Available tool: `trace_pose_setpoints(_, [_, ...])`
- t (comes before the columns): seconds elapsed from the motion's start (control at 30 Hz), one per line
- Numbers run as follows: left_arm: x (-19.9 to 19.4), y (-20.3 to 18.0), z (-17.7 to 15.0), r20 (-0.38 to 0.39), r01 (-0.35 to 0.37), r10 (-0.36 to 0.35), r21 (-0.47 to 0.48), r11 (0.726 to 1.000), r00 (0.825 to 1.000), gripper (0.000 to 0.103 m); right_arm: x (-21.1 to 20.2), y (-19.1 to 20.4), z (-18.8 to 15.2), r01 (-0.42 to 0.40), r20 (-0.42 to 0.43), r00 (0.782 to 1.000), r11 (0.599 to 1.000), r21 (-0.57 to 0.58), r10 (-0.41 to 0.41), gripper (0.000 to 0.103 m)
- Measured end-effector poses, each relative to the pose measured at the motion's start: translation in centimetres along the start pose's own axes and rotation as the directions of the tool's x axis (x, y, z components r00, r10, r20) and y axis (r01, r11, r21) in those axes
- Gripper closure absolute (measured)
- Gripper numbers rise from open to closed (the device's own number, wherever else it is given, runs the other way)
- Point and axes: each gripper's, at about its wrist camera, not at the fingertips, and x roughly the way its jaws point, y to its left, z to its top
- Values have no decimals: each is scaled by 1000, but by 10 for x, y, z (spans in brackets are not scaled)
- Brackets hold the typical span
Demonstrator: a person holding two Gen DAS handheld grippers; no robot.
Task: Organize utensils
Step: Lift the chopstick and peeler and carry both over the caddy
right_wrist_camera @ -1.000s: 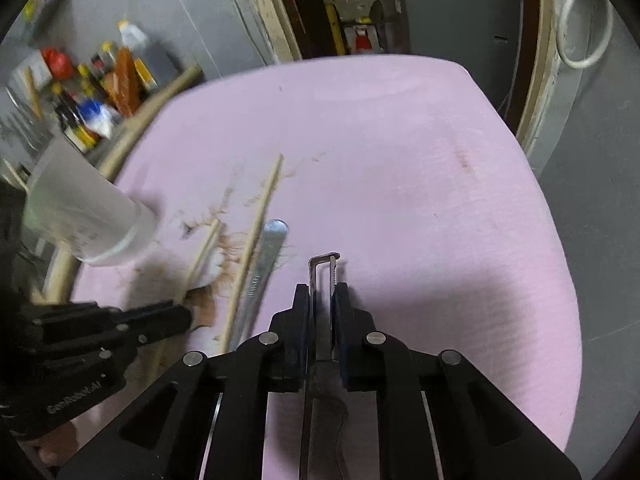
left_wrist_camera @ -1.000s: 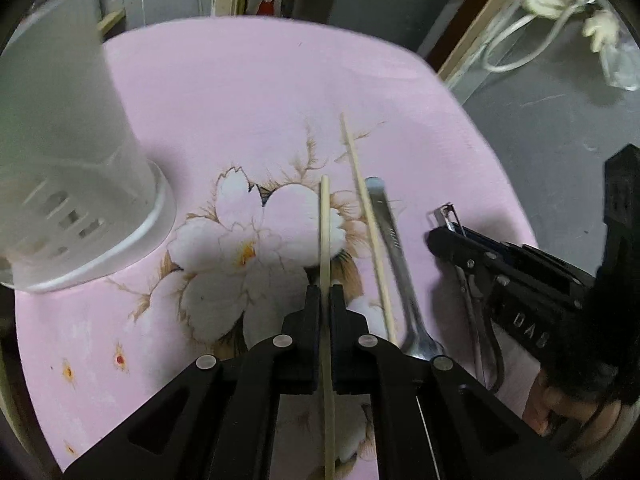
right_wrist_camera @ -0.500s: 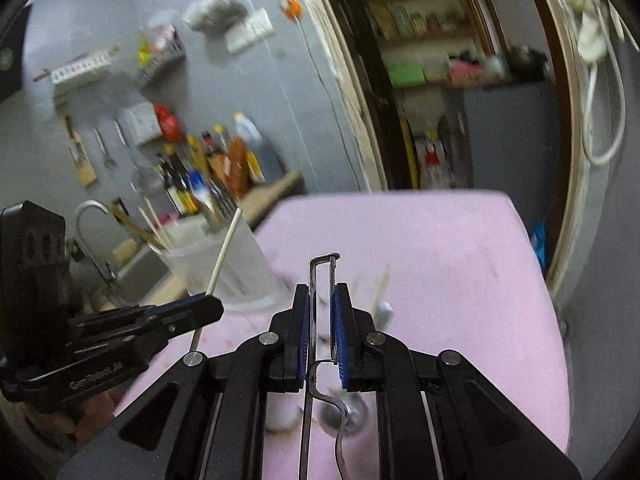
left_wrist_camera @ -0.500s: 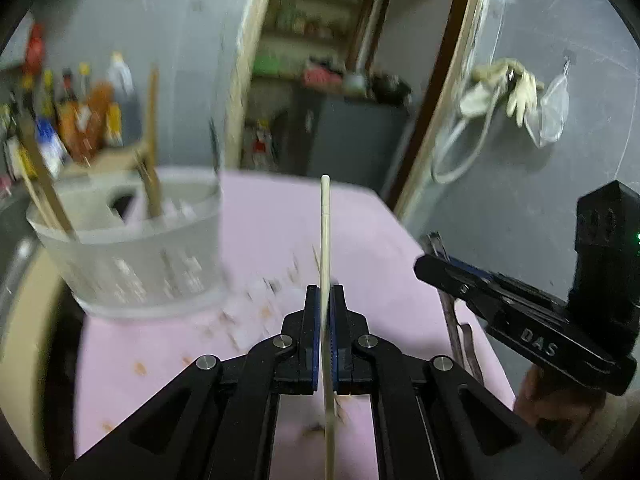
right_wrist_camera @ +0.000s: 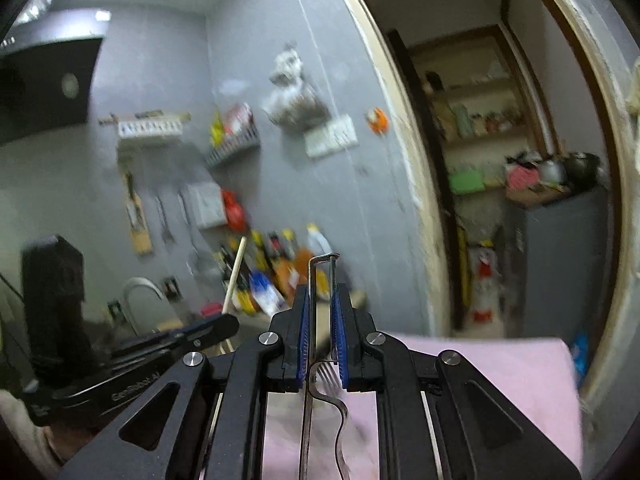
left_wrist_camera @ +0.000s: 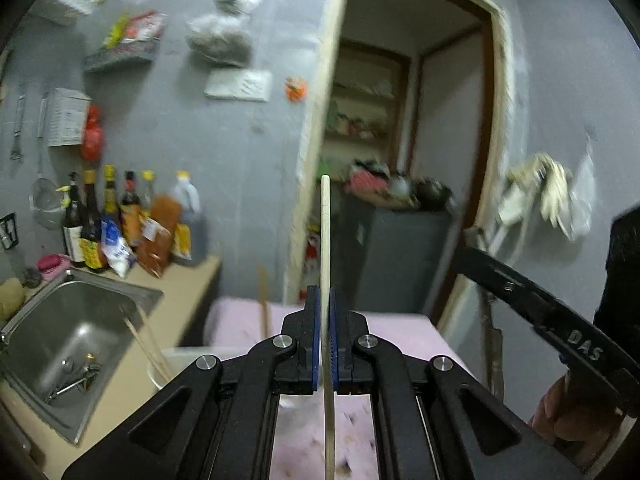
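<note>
Left wrist view: left gripper point(left_wrist_camera: 325, 312) pinches chopstick point(left_wrist_camera: 325, 236), fingers pressed tight; stick points up and away
Right wrist view: right gripper point(right_wrist_camera: 322, 320) nearly closed on wire peeler point(right_wrist_camera: 320, 308)
Holder: white cup point(left_wrist_camera: 176, 364) low left on pink table point(left_wrist_camera: 400, 328); partly hidden
Step advice: tip each utensil downward over cup before opening; keep grippers apart

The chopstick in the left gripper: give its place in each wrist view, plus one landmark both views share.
Left wrist view: the chopstick stands upright at centre, clamped in the left gripper, its tip against the doorway.
Right wrist view: it slants up at left of centre, above the left gripper.
Shared landmark: the row of sauce bottles on the counter.
</note>
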Motion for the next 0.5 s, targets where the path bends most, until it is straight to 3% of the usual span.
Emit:
trace_pose_setpoints(0.07, [0, 30, 14, 37, -1, 4, -90, 996, 999, 101, 11, 0, 9, -58, 52, 997, 998, 35, 56, 93])
trace_pose_setpoints(0.17, [1, 84, 23, 88, -33, 58, -261, 965, 994, 101, 30, -1, 14, -125, 113, 987, 987, 100, 113, 93])
trace_pose_setpoints(0.3, [2, 131, 27, 135, -111, 167, -347, 931, 977, 101, 54, -3, 6, -142, 169, 979, 980, 143, 117, 93])
trace_pose_setpoints(0.5, [10, 163, 9, 149, -154, 245, -453, 878, 958, 101, 78, 1, -15, -138, 188, 976, 983, 123, 114, 93])
